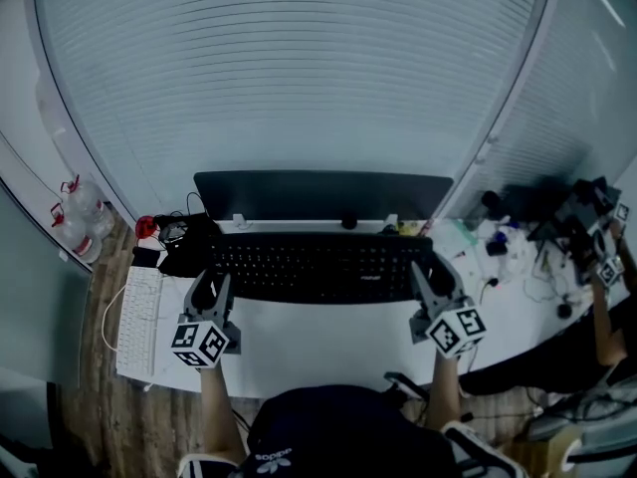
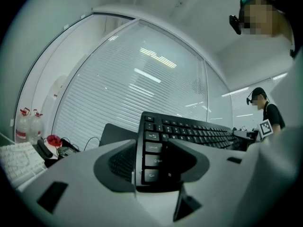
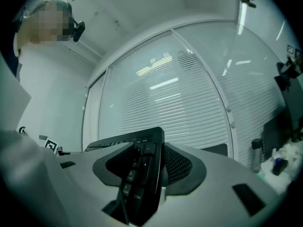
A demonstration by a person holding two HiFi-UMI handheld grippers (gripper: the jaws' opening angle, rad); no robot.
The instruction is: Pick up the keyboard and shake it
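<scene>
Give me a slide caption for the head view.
The left gripper and right gripper each clamp one end of the black keyboard above the white desk.

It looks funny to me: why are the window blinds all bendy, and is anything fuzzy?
Head view: the wide lens bows the straight blinds. Left gripper view: the near jaws look soft, the keyboard sharper, corners black. Right gripper view: light streaks glare on the blinds.
</scene>
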